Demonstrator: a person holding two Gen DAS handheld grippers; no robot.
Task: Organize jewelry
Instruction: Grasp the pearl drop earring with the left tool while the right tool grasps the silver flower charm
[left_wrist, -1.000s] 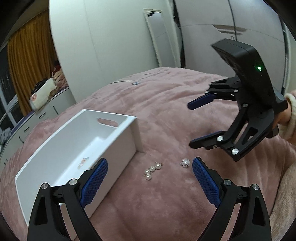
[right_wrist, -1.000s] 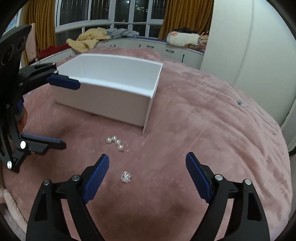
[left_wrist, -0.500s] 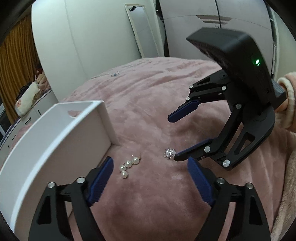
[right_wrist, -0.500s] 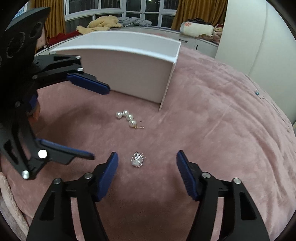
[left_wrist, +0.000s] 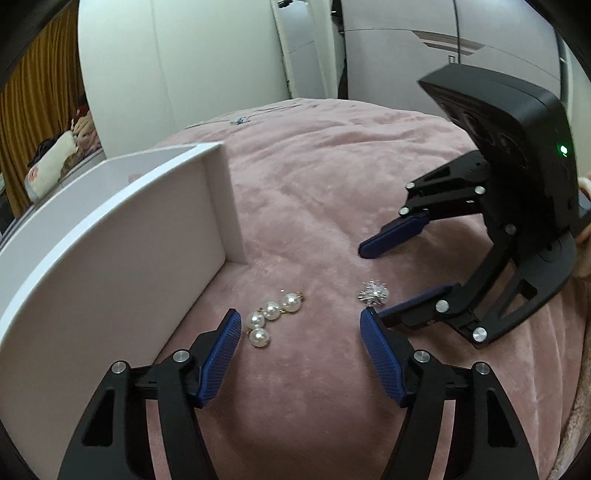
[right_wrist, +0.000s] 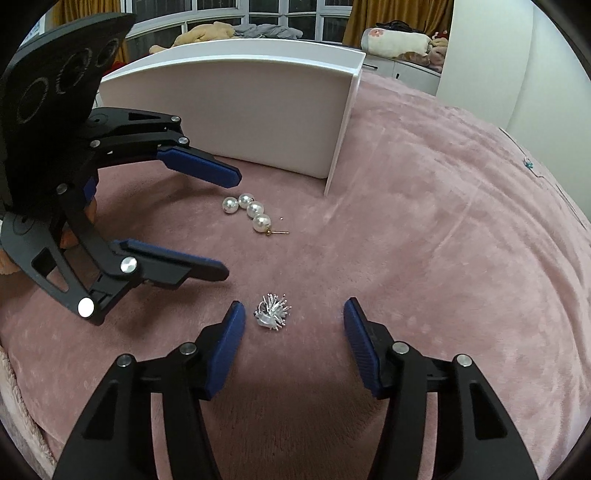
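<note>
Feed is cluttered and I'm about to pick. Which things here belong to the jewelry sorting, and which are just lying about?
Job:
pearl earring
silver brooch
white box
left gripper, open by the pearls
right gripper, open around the brooch

Lying about:
pink blanket
small blue item far off on the blanket, too small to tell
clothes and stuffed toys by the window

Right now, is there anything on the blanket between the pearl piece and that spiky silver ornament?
No. In the right wrist view, only bare pink blanket lies between the pearl piece and the silver ornament. A thin gold pin pokes out from the end pearl.
</note>
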